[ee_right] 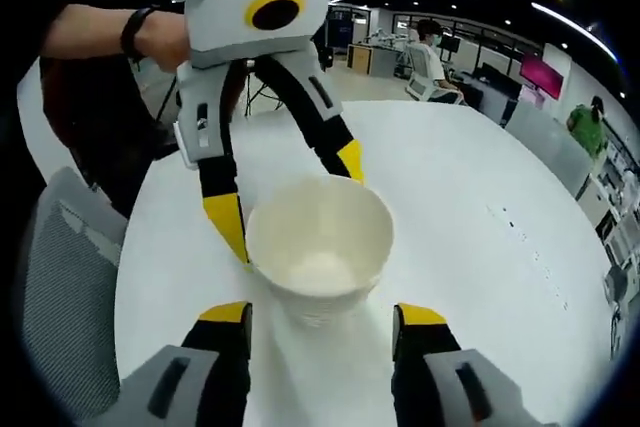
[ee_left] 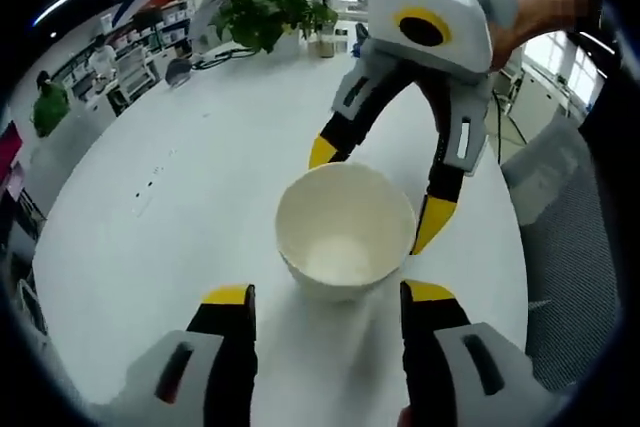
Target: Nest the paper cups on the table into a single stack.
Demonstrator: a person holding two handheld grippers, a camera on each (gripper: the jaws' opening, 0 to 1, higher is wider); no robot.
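paper cup [ee_left: 345, 230] sits upright on the white table [ee_left: 190, 197], mouth up, its long axis standing straight off the tabletop; whether it is one cup or several already nested cannot be told, since its lower wall is hidden behind its own rim in the left gripper view, though the right gripper view [ee_right: 320, 247] shows a stepped lower part that may be a second cup. in the left gripper view the left gripper [ee_left: 328, 312] has its yellow-tipped jaws spread wide, one to each side of the cup's near edge and holding nothing; whether they touch the cup cannot be told. the right gripper [ee_left: 378, 195] comes in from the far side, its jaws spread about as wide as the cup, one tip at the far rim and one beside the right wall; contact is unclear. in the right gripper view the right gripper [ee_right: 322, 319] shows its jaws wide apart around the cup's base, gripping nothing, and the left gripper [ee_right: 292, 197] reaches down opposite, a hand [ee_right: 165, 39] with a dark wristband behind it. a potted plant [ee_left: 268, 12] stands at the table's far end, a grey mesh chair [ee_right: 60, 297] beside the table, and seated people [ee_right: 432, 47] and shelves [ee_left: 140, 42] lie blurred beyond.
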